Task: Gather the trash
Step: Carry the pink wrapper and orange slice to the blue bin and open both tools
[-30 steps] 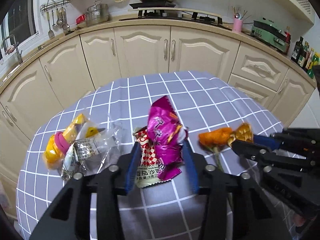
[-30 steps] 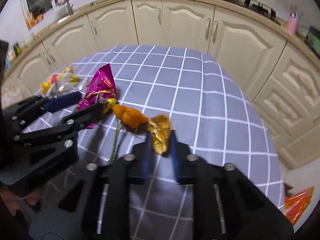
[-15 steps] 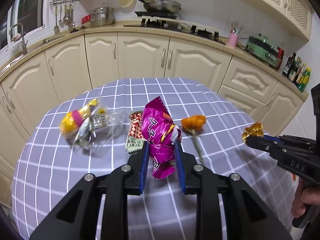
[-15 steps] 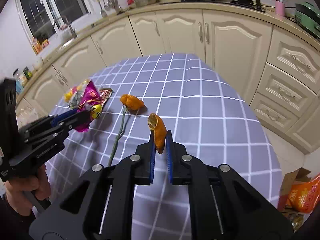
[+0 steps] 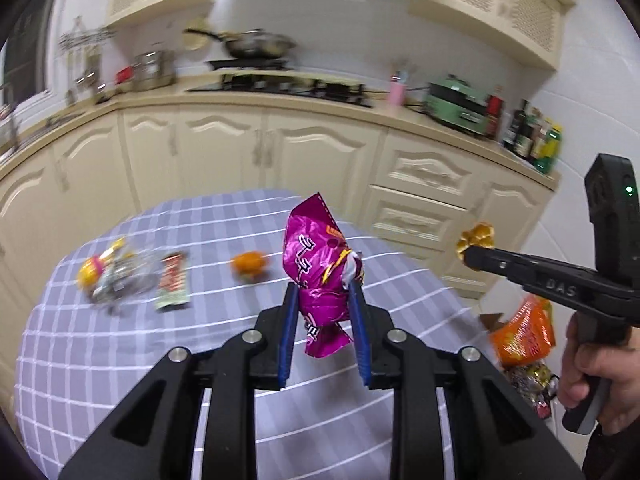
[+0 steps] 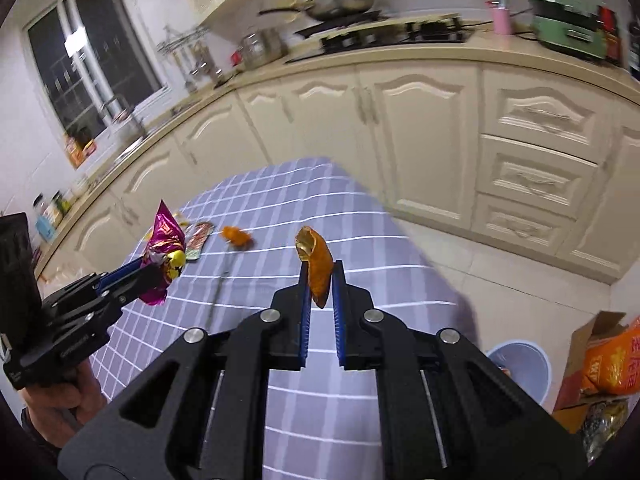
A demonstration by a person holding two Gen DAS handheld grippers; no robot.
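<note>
The left gripper (image 5: 324, 296) pinches a crinkled magenta foil snack wrapper (image 5: 320, 264) above the grey checked tablecloth (image 5: 120, 360); the right gripper (image 6: 320, 280) clamps a crumpled orange-gold wrapper (image 6: 316, 264); farther off on the cloth lie an orange flower head (image 5: 249, 263), a red-checked sachet (image 5: 173, 282) and clear plastic packets (image 5: 112, 276)

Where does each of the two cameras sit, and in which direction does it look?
Left wrist: on the left gripper, looking along its fingers over the checked table to the cabinets; it grips the magenta wrapper. The right gripper and its hand show at the right.
Right wrist: on the right gripper, looking over the table edge to the cabinets and floor; it grips an orange wrapper. The left gripper shows at the left.
Shared: the table, both wrappers, the orange flower, the pan.
</note>
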